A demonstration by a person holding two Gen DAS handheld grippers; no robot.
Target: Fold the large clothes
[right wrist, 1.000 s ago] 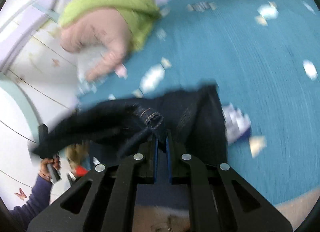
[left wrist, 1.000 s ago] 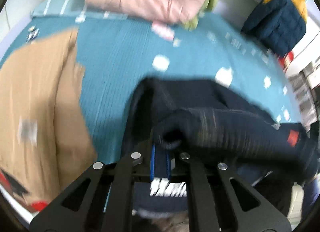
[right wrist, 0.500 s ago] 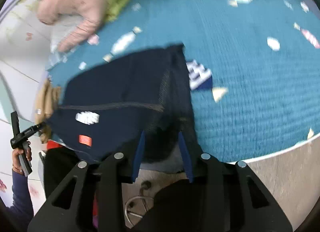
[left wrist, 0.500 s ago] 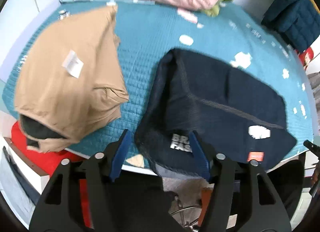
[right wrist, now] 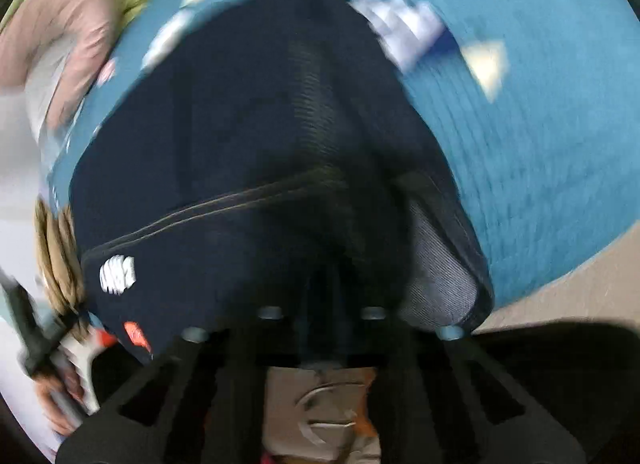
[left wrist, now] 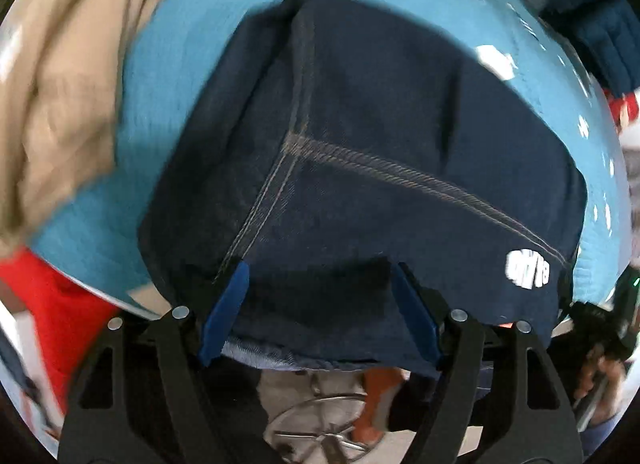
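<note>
My folded navy jeans (left wrist: 360, 152) lie at the near edge of the teal bedspread (left wrist: 192, 24), hem overhanging it. My left gripper (left wrist: 320, 304) is spread wide around that hem, gripping nothing. My right gripper (right wrist: 324, 316) is blurred and dark; I cannot tell its state. A tan garment (left wrist: 60, 76) lies left.

The jeans (left wrist: 372, 168) are dark navy denim, folded into a broad, flat bundle on the bedspread (left wrist: 200, 36). Pale double stitching crosses the top layer, one seam running up it, another slanting off sideways. A white printed mark sits near a lower corner, with a small orange tag by the hem. The near edge overhangs the bedspread's edge, showing paler inner cloth.
</note>
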